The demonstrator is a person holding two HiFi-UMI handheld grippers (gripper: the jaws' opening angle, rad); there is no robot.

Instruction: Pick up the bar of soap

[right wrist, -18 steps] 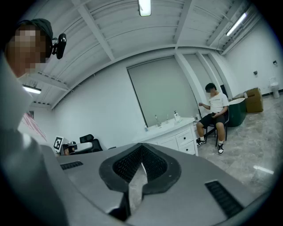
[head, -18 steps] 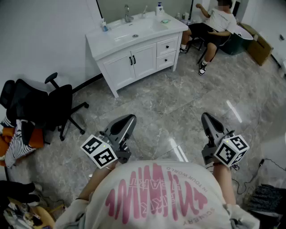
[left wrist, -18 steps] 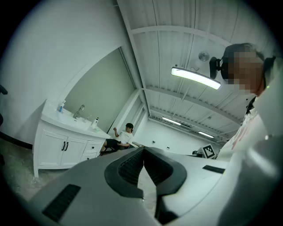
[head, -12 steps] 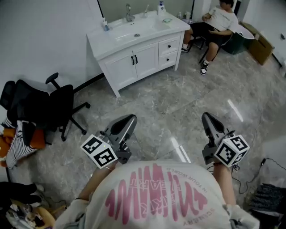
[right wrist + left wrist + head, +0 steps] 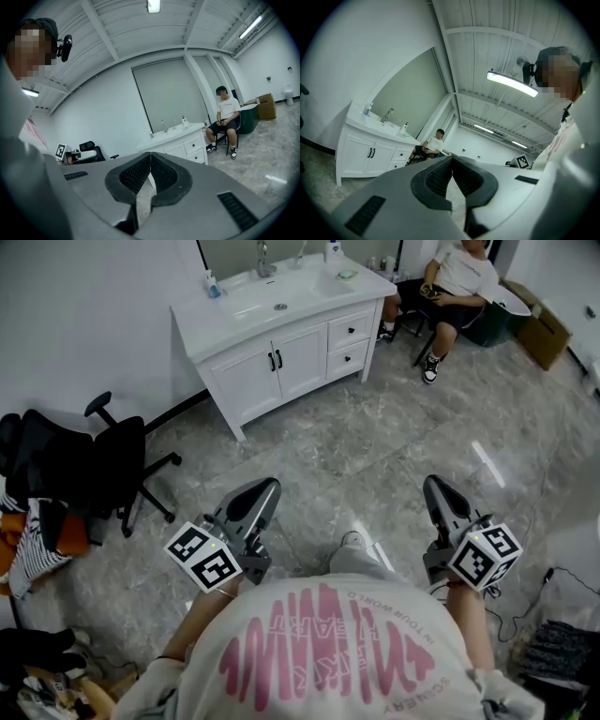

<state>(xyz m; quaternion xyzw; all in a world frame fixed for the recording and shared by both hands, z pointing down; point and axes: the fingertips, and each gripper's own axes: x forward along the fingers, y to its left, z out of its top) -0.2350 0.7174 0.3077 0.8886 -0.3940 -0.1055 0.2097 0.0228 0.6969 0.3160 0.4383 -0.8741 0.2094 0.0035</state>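
A small pale green thing, which may be the soap [image 5: 347, 275], lies on the right part of the white vanity top [image 5: 309, 292] at the far side of the room; it is too small to tell for sure. My left gripper [image 5: 267, 489] and right gripper [image 5: 433, 486] are held at waist height over the marble floor, far short of the vanity. Both are shut with nothing between the jaws. In the left gripper view the left gripper [image 5: 452, 159] points toward the vanity [image 5: 370, 145]. The right gripper [image 5: 150, 154] points the same way.
A faucet [image 5: 262, 256], a small blue bottle [image 5: 213, 284] and a pump bottle [image 5: 332, 249] stand around the sink. A person sits on a chair [image 5: 450, 282] right of the vanity. A black office chair [image 5: 84, 465] stands at left, a cardboard box [image 5: 544, 329] at far right.
The view has shifted forward and the vanity now sits higher and further left in it. A shoe has come into sight between the grippers. Both grippers stay shut and level.
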